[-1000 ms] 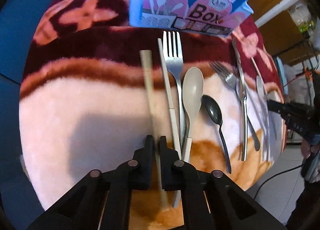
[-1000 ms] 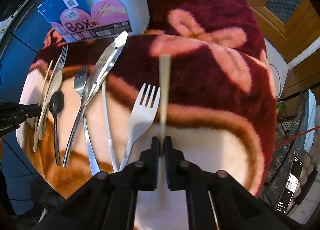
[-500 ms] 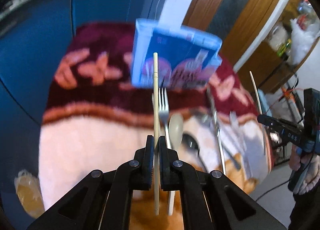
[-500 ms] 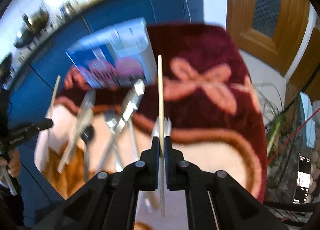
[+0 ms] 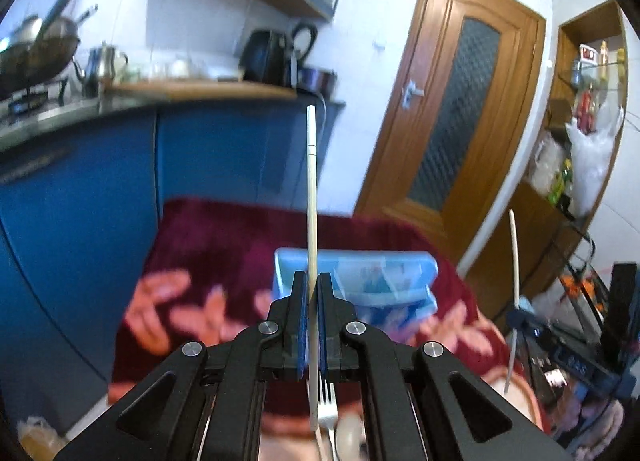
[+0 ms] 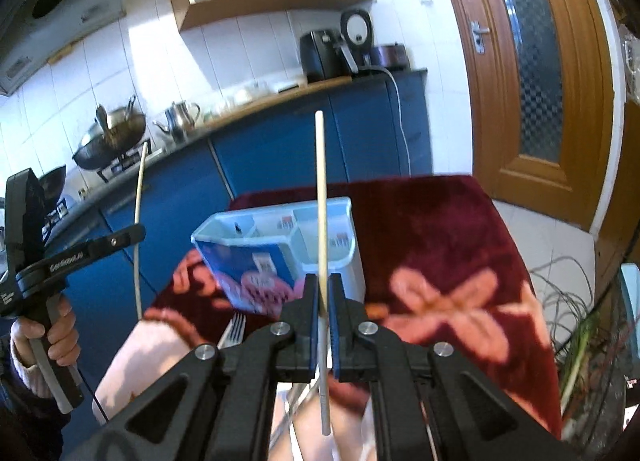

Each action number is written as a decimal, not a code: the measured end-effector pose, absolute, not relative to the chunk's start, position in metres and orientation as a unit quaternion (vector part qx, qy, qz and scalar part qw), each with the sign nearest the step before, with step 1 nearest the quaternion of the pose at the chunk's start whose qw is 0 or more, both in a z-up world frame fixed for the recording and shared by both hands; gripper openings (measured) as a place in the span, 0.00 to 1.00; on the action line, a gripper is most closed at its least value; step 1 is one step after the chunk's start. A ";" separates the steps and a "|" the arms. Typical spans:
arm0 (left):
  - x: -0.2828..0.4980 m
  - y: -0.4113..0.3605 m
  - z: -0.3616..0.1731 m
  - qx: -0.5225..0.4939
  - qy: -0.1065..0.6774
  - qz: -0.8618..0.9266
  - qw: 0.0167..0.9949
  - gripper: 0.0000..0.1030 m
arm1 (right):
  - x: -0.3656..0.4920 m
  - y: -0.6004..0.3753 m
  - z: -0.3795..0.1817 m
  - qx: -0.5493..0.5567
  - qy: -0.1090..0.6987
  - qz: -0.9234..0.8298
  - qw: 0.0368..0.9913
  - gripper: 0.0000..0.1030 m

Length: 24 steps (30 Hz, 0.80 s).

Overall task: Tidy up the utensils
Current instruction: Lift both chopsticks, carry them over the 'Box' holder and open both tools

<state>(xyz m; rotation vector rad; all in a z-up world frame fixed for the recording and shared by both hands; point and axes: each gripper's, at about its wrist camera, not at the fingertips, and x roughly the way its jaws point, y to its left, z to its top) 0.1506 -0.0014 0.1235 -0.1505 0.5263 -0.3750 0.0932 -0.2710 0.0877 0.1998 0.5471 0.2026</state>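
My left gripper (image 5: 311, 285) is shut on a pale chopstick (image 5: 311, 197) held upright above the table. My right gripper (image 6: 323, 287) is shut on a second chopstick (image 6: 321, 197), also upright. The blue utensil box (image 5: 360, 281) stands on the red blanket beyond the left fingers; in the right wrist view the box (image 6: 272, 237) shows open white compartments. A metal fork (image 5: 327, 409) lies below the left gripper, and a fork (image 6: 234, 327) lies left of the right gripper. The right gripper with its chopstick (image 5: 516, 257) shows at the right edge of the left view. The left gripper (image 6: 80, 253) shows in the right view.
The red and pink blanket (image 6: 440, 261) covers the table. Blue kitchen cabinets (image 5: 80, 201) and a counter with a kettle and pans stand behind. A wooden door (image 5: 460, 109) is at the back right. Shelves with bags stand at the far right.
Both grippers lifted their chopsticks off the blanket and tilted them upright. The views swung from the table up toward the box and the kitchen wall.
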 end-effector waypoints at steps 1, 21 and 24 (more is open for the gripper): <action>0.155 -0.003 0.127 -0.074 0.249 -0.181 0.948 0.04 | 0.097 -0.270 0.091 0.098 0.260 0.102 0.955 0.06; 0.233 -0.026 0.089 -0.086 0.162 -0.133 0.974 0.04 | 0.193 -0.259 0.094 0.098 0.151 0.111 0.977 0.06; 0.233 -0.027 0.077 -0.084 0.167 -0.135 0.973 0.04 | 0.204 -0.252 0.084 0.084 0.147 0.110 0.979 0.06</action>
